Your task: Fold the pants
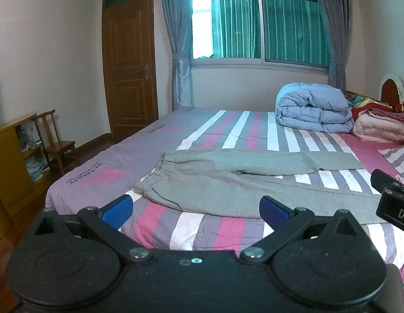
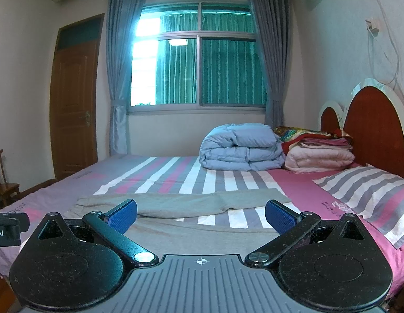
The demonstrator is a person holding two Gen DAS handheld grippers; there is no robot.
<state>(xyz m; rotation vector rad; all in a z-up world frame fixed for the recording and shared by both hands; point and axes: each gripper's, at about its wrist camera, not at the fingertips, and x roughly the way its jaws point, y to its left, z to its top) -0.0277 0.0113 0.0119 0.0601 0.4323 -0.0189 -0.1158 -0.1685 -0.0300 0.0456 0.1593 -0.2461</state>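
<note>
"DA" on right gripper [image 1: 392,203], "t.AI" on left gripper [image 2: 6,228]

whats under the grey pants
The grey pants lie flat on the striped bedsheet, which shows between the two legs. Whatever is directly beneath the fabric is covered.

Grey pants [image 1: 228,182]. Sheet [image 1: 160,224] striped pink, white, grey-purple, with plain lilac border. Pillow [image 2: 369,195] same stripes. Light blue duvet [image 2: 241,146], pale pink blanket [image 2: 319,156]. Grey-blue curtains [image 2: 118,78], brown door [image 1: 128,65], blue pads [image 2: 123,215] on black grippers.
</note>
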